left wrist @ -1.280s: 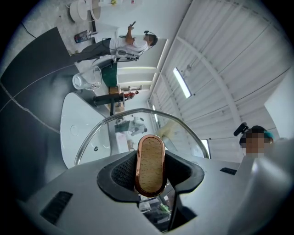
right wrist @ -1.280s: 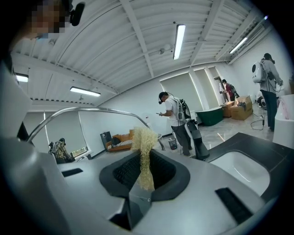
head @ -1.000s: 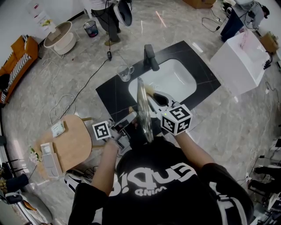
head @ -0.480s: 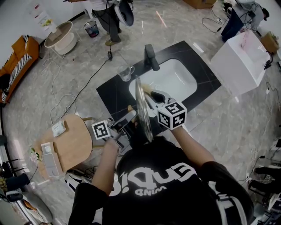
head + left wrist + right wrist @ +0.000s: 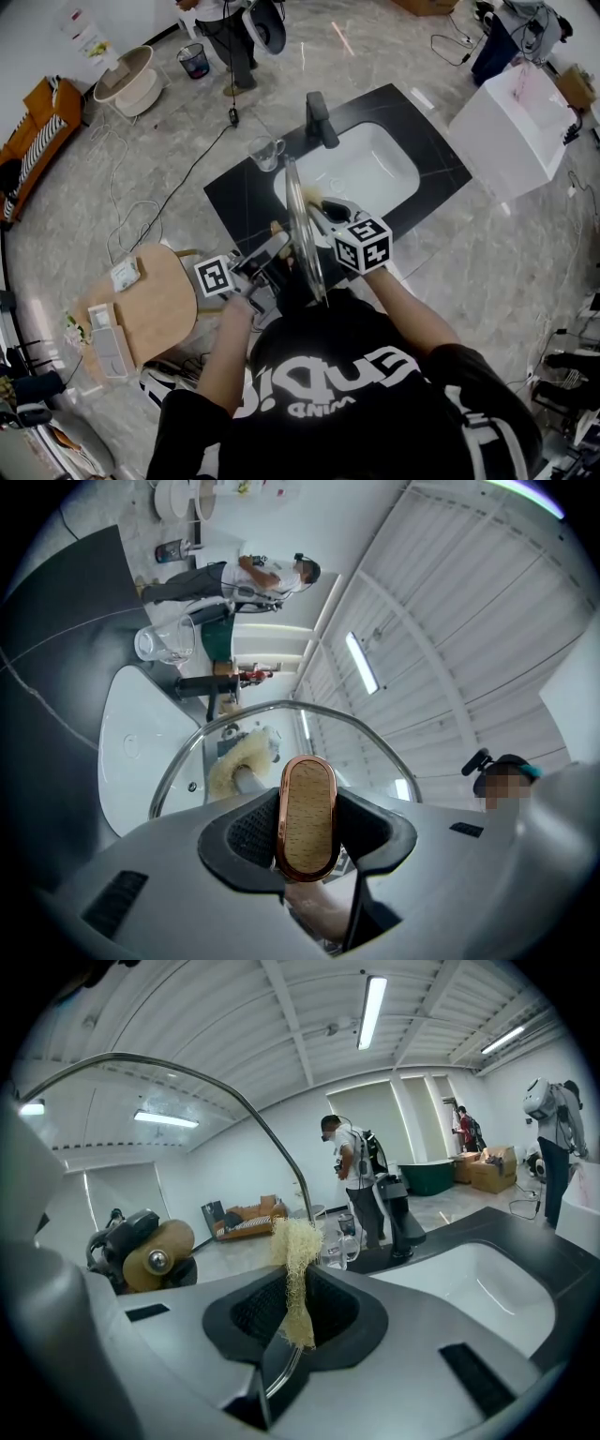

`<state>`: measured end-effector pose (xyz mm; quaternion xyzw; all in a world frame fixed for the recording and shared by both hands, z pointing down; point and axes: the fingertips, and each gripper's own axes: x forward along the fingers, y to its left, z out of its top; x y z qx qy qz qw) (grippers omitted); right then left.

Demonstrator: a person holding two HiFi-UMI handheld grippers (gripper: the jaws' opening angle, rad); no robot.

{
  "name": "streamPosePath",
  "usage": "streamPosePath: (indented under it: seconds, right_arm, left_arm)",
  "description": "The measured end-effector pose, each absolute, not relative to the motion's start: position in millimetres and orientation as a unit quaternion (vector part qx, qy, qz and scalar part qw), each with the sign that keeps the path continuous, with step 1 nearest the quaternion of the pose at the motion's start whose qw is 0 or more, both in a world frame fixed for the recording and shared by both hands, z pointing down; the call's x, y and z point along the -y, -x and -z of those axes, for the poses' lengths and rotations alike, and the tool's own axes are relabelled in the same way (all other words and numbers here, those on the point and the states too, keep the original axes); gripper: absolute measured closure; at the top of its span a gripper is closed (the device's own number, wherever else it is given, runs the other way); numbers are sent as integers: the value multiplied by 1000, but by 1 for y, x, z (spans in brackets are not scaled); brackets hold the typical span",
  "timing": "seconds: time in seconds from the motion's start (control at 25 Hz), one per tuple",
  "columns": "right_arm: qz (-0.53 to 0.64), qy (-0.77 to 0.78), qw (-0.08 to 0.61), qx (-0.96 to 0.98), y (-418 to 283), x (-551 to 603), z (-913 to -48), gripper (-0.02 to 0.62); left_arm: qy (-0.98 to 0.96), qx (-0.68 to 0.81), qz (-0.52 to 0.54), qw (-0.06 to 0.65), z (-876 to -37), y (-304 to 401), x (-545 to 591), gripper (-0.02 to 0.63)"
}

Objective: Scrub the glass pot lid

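Observation:
The glass pot lid (image 5: 303, 234) stands on edge over the white sink (image 5: 380, 169). My left gripper (image 5: 277, 253) is shut on its wooden, copper-rimmed knob (image 5: 307, 816), which fills the space between the jaws in the left gripper view. My right gripper (image 5: 325, 209) is on the lid's other side, shut on a pale yellow fibrous scrub pad (image 5: 296, 1274). The pad (image 5: 240, 761) shows through the glass, against the lid's far face. In the right gripper view the lid's metal rim (image 5: 246, 1110) arcs overhead, and the knob (image 5: 155, 1254) appears at left through the glass.
A black faucet (image 5: 319, 120) and a clear glass mug (image 5: 265, 153) stand on the black counter (image 5: 239, 202) behind the sink. A round wooden stool (image 5: 155, 300) with small items is at left, a white box (image 5: 511, 131) at right. People stand in the background.
My right gripper has sunk with the scrub pad along the lid's face, toward the sink. The lid and my left gripper have stayed put.

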<state>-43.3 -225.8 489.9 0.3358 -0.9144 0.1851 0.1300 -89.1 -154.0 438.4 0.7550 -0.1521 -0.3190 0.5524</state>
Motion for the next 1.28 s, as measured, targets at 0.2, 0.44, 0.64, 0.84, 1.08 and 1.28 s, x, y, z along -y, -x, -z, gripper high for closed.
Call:
streamPosePath:
  seconds: [0.2, 0.44, 0.64, 0.84, 1.08, 1.28]
  right_arm:
    - [-184, -329, 157, 913, 42, 221, -508, 551]
    - [-188, -312, 190, 912, 39, 209, -530, 551]
    - [-191, -287, 203, 917, 42, 194, -538, 551]
    - [-199, -266, 215, 918, 43, 179, -546, 551]
    - [-200, -238, 239, 920, 45, 155, -556, 551]
    - [-219, -218, 240, 921, 44, 144, -558, 551]
  left_arm:
    - [-749, 156, 325, 556, -439, 90, 154, 428]
    - [-741, 162, 336, 558, -440, 95, 157, 428]
    - [-734, 174, 350, 556, -440, 103, 161, 428]
    - [-725, 185, 362, 557, -443, 112, 166, 428]
    - [-722, 198, 359, 558, -448, 119, 169, 428]
    - [-716, 208, 361, 559, -454, 121, 173, 428]
